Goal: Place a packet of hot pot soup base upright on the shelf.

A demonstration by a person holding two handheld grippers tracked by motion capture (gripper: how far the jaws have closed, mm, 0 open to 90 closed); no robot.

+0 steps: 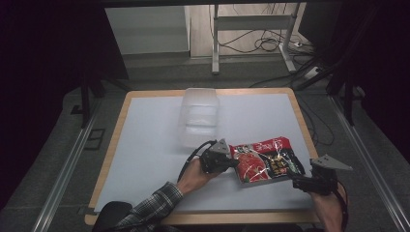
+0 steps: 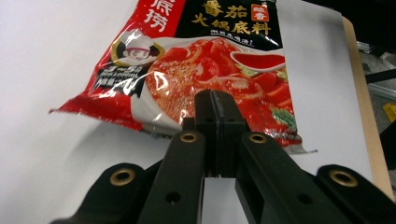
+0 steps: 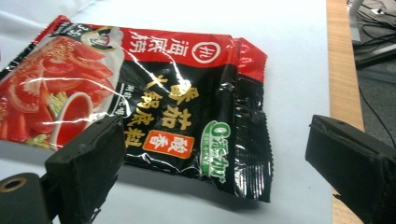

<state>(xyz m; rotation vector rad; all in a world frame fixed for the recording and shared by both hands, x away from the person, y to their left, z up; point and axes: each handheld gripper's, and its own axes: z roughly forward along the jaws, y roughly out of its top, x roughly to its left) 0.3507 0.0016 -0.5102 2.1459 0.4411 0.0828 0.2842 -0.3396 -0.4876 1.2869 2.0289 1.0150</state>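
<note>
Left gripper (image 2: pixel 215 109) jaws clamped on sauce packet (image 1: pixel 265 160) edge, right gripper (image 3: pixel 224 158) jaws wide apart near other end. Grab step underway; next probably right pinch, lift toward plastic tub (image 1: pixel 199 118).

Dim room, packet (image 2: pixel 196 70) glare, perhaps soft focus

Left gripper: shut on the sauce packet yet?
Shut on it. The left gripper has its jaws together, pinching the near edge of the sauce packet in its own view.

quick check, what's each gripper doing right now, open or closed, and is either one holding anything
Left gripper: closed, pinching the edge of the glossy red and black plastic sauce packet.
Right gripper: open wide, holding nothing, its jaws either side of the packet's black end.
</note>
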